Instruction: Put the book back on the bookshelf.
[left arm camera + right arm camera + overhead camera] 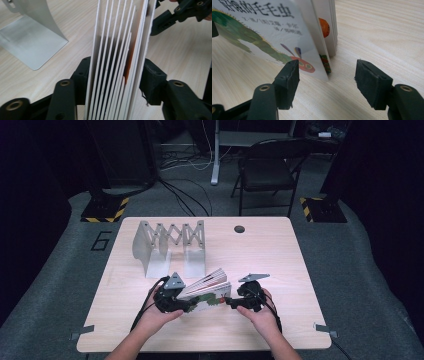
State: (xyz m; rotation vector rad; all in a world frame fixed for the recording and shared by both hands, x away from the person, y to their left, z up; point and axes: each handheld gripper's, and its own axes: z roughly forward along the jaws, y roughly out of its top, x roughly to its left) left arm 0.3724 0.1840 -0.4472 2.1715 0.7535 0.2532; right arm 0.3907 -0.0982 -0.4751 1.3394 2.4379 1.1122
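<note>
While the left tool (115,82) clamps the board book (210,290) upright on the desk (280,265), the right tool (327,82) stands apart, unclamped.

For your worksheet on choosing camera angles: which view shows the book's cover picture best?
The right gripper view: the book has its cover turned to the camera, with the caterpillar and printed title sharp and close. The high view shows the book small, its pages fanned. The left gripper view shows only the page edges between the jaws.

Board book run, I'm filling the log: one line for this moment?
board book: on edge, pages fanned | left gripper: jaws around pages | right gripper: open at cover corner | metal rack: behind, untouched
</note>
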